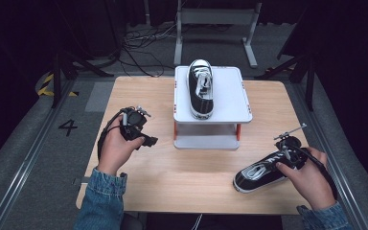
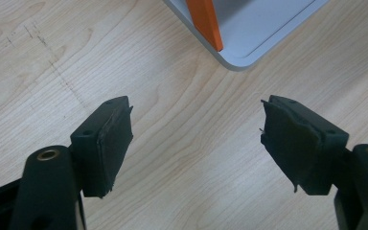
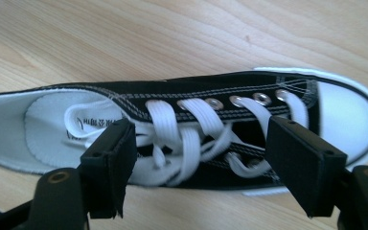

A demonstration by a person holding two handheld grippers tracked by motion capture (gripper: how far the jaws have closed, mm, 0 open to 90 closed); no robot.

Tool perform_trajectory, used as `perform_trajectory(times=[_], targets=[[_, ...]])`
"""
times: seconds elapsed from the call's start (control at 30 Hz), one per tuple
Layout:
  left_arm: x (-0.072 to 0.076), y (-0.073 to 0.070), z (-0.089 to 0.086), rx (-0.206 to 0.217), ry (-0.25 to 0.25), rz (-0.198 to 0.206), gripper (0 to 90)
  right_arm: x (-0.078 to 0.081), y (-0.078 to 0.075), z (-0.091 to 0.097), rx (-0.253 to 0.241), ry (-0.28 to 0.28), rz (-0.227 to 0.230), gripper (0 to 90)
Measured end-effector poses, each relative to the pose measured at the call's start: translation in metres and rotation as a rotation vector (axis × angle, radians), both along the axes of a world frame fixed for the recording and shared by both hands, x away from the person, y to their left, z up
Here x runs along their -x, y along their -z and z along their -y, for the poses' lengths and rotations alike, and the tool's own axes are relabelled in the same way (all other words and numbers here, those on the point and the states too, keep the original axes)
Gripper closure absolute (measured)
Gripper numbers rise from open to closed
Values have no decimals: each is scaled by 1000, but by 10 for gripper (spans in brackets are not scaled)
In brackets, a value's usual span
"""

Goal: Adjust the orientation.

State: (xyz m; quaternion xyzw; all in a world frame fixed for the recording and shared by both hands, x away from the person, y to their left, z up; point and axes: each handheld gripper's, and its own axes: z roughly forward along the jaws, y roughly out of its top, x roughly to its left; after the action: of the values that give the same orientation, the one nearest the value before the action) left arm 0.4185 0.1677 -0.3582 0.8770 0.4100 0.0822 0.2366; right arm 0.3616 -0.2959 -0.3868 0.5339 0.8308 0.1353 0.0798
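One black sneaker with white laces (image 1: 200, 88) stands on the white two-level stand (image 1: 235, 103) at the table's back centre. A second black sneaker (image 1: 258, 175) lies on the wooden table at the front right, toe toward the left. My right gripper (image 1: 287, 152) hovers just above its heel end, jaws open; in the right gripper view the sneaker (image 3: 211, 129) lies across under the spread jaws, which straddle its laces. My left gripper (image 1: 146, 139) is held over bare wood left of the stand, open with nothing between its pads (image 2: 115, 139).
The stand's orange leg (image 2: 205, 21) and lower shelf corner (image 2: 249, 52) sit just beyond the left gripper. The wooden table (image 1: 139, 96) has bare room at left and front centre. Dark frames and cables lie on the floor behind the table.
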Motion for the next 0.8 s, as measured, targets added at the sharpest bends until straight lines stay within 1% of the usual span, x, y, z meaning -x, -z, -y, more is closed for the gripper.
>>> perform_trajectory(times=[0.07,0.1,0.17,0.2,0.23,0.3,0.33,0.37,0.4,0.43,0.47,0.53,0.63,0.73,0.77,0.8], targets=[[0,-1,-1,-5,5,2,260,-4,7,-4,12,5,-15,267],[0,-1,-1,0,1,2,260,-6,10,-6,36,6,-7,268],[1,-1,-1,-2,-1,0,260,-7,12,-7,56,11,-9,301],[1,-1,-2,-3,0,2,260,-7,12,-7,74,2,-12,373],[1,-1,-2,-4,-4,0,260,-6,12,-6,107,-11,-7,411],[1,-1,-3,-4,-3,-1,260,-6,11,-5,108,-26,-15,461],[1,-1,-3,-3,-3,-1,260,-6,9,-5,115,-34,-20,516],[2,-1,-4,-3,-7,-2,260,-7,8,-4,112,-47,-13,572],[2,-1,-4,0,-8,1,261,-7,3,-3,95,-62,-16,624],[2,-1,-5,0,-8,7,261,-7,0,-2,97,-80,-14,665],[3,-1,-6,2,-14,3,261,-8,-3,-1,99,-92,-12,695],[4,-1,-7,1,-18,2,261,-10,-9,0,109,-103,-13,730],[6,0,-11,3,-26,1,261,-13,-16,4,122,-123,-4,758],[8,-1,-15,2,-40,1,261,-17,-27,9,122,-167,11,770],[8,-1,-16,-2,-38,2,261,-18,-31,10,119,-185,23,773],[9,-1,-16,3,-42,1,261,-19,-36,11,126,-201,37,776]])
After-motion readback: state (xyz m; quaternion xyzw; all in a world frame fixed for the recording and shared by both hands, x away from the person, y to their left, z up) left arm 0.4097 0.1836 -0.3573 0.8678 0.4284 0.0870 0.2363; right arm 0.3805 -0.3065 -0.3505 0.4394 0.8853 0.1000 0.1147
